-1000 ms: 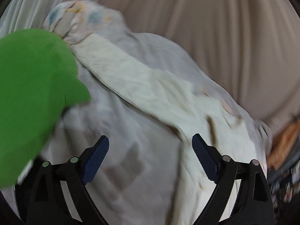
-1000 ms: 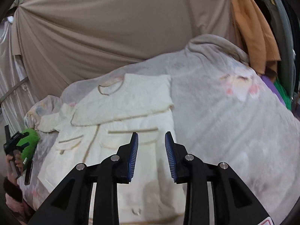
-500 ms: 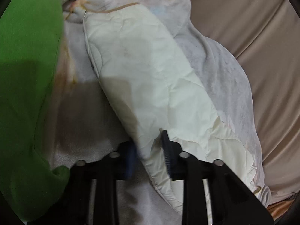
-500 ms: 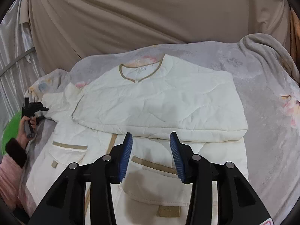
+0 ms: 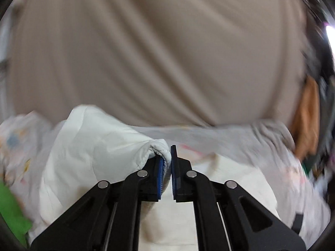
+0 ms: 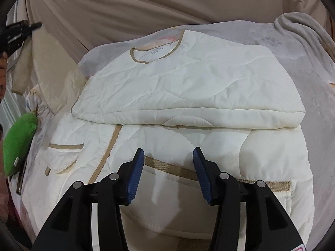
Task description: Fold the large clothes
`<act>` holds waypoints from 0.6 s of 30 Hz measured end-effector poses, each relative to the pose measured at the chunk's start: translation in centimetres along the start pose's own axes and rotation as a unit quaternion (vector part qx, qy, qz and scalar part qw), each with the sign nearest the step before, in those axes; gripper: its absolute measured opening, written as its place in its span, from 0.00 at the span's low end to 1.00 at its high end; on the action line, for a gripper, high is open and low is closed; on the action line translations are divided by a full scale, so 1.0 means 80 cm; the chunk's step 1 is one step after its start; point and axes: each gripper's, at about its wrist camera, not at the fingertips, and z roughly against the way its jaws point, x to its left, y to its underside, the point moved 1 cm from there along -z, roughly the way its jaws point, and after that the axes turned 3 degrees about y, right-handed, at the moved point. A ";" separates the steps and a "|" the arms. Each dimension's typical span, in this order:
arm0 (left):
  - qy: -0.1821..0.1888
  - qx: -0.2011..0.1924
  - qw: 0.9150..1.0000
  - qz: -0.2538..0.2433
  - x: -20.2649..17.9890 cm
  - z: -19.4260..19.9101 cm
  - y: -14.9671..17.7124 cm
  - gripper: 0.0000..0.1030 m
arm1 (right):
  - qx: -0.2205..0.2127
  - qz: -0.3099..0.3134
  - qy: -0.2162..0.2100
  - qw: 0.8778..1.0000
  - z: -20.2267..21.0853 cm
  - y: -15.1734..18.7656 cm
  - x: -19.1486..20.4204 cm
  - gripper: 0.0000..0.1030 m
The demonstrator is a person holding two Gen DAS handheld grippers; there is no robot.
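A cream quilted jacket with tan trim lies on the grey blanket-covered bed; one sleeve is folded across its chest. My left gripper is shut on the other sleeve and holds it lifted. In the right wrist view that sleeve hangs at the far left from the left gripper. My right gripper is open and empty, just above the jacket's lower front near a tan pocket band.
A green cushion lies at the bed's left edge, also in the left wrist view. A beige curtain hangs behind the bed. An orange garment hangs at the right.
My left gripper shut on the sleeve and lifted it up off the bed. My right gripper opened wider and moved closer over the jacket's lower front.
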 end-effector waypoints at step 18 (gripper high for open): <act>0.031 0.176 0.984 -0.012 -0.035 -0.030 0.181 0.67 | -0.043 0.023 -0.006 0.999 0.094 -0.043 -0.026 0.65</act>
